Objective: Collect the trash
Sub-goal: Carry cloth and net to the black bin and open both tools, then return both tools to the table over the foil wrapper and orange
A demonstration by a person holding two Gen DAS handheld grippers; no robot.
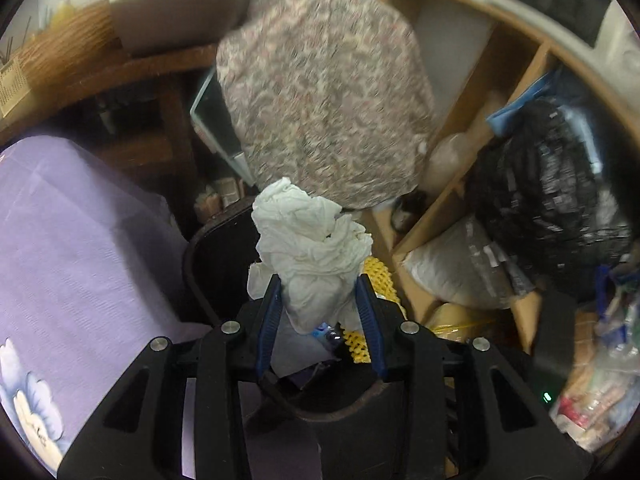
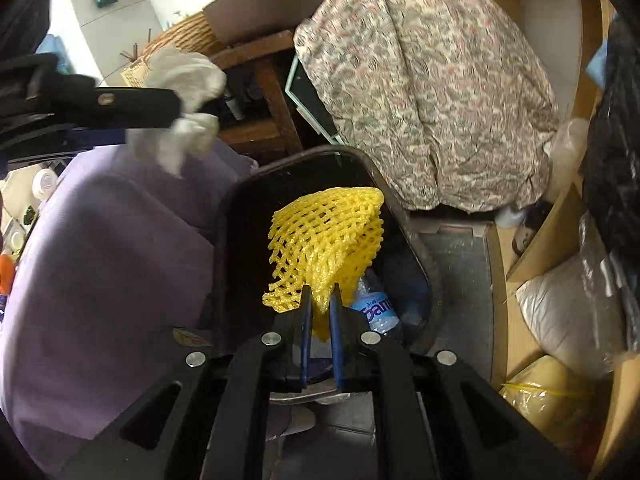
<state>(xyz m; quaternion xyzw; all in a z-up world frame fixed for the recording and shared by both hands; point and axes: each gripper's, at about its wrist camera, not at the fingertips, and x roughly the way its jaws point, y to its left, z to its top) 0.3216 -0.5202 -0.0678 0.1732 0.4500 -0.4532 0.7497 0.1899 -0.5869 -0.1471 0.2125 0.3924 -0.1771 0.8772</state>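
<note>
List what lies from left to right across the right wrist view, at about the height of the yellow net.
Purple cloth → black bin's rim → yellow foam net held by the right gripper → grey floor → wooden shelf.

The dark bin mouth lies open between purple cloth and floral bundle.

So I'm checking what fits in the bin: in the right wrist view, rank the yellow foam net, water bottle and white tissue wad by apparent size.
1. yellow foam net, though nearest the camera
2. white tissue wad
3. water bottle, mostly hidden, so unsure
</note>
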